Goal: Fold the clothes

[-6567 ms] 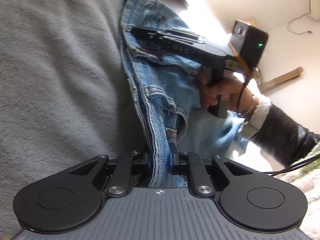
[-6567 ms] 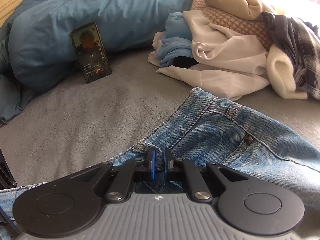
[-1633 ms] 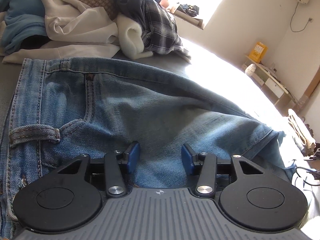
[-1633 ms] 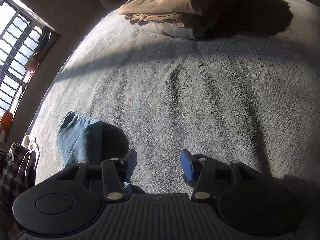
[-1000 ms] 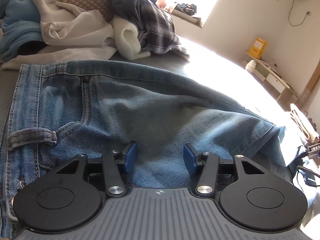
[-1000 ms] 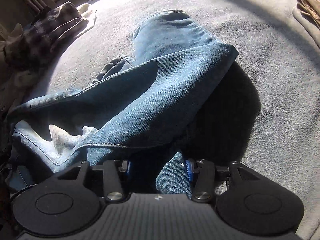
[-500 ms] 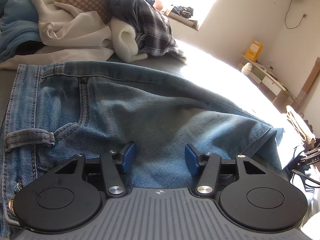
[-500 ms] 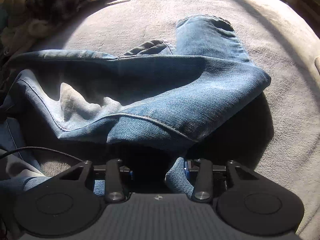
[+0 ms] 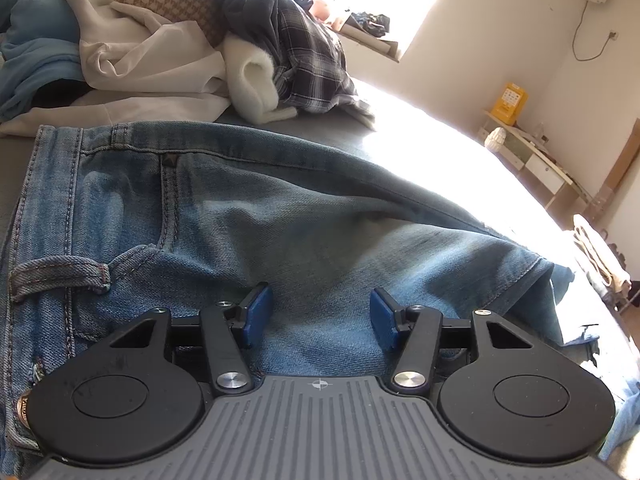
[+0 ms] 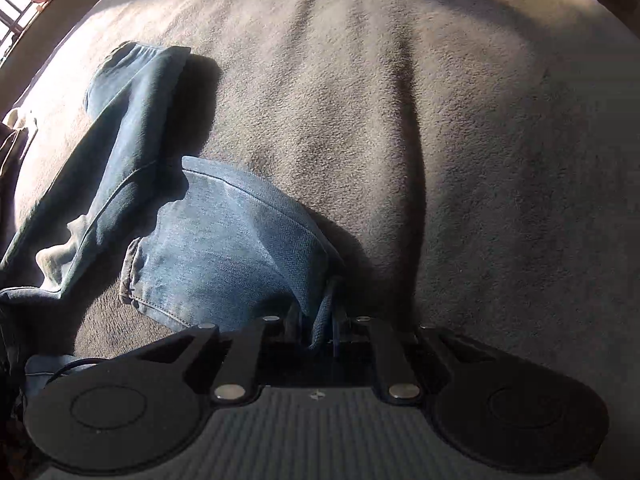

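A pair of blue jeans (image 9: 248, 216) lies spread on the grey bed cover, waistband at the left of the left wrist view. My left gripper (image 9: 316, 312) rests over the seat of the jeans, its blue pads apart and flat denim under them, nothing pinched. In the right wrist view my right gripper (image 10: 320, 330) is shut on the hem end of one jeans leg (image 10: 224, 248), which bunches up from the pads. The other leg (image 10: 132, 112) stretches away at the upper left on the cover.
A heap of unfolded clothes (image 9: 152, 44) with a plaid shirt (image 9: 304, 60) lies beyond the waistband. The grey bed cover (image 10: 460, 140) stretches wide to the right of the held leg. A low shelf (image 9: 532, 156) and a yellow box (image 9: 510, 102) stand by the far wall.
My right gripper closed on the leg hem, then rolled and swung sideways with it, so the leg now bunches at the pads. The left gripper stayed where it was, still apart.
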`<move>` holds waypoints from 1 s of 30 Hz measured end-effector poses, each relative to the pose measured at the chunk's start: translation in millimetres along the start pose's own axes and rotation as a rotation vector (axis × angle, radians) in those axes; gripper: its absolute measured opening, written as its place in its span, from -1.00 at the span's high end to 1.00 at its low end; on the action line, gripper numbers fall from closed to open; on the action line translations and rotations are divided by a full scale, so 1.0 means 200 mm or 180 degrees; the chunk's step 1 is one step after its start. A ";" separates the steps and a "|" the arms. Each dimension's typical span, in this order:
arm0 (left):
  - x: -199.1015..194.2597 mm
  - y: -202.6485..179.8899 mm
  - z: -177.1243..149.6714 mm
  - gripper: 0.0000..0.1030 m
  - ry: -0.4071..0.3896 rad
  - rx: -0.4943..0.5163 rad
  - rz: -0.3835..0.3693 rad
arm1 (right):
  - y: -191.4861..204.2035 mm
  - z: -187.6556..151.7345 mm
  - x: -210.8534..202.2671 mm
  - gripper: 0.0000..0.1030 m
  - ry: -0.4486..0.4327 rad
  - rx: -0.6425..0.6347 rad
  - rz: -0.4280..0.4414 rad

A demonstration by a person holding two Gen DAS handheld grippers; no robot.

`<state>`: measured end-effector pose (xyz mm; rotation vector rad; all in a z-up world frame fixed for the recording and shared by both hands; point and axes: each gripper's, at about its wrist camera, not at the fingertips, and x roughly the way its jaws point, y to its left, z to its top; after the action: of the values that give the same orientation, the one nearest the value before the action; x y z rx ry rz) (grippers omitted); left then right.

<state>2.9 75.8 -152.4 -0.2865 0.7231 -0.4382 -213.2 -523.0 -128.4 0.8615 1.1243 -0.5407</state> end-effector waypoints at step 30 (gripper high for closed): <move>0.00 0.00 -0.02 -0.16 -0.0091 0.0052 -0.0051 | 0.44 0.08 0.24 0.34 -0.0315 -0.1977 -0.0253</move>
<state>0.9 74.9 -155.2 -0.2829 0.6895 -0.4543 -120.7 -484.0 -142.7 0.2502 1.1465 -0.2650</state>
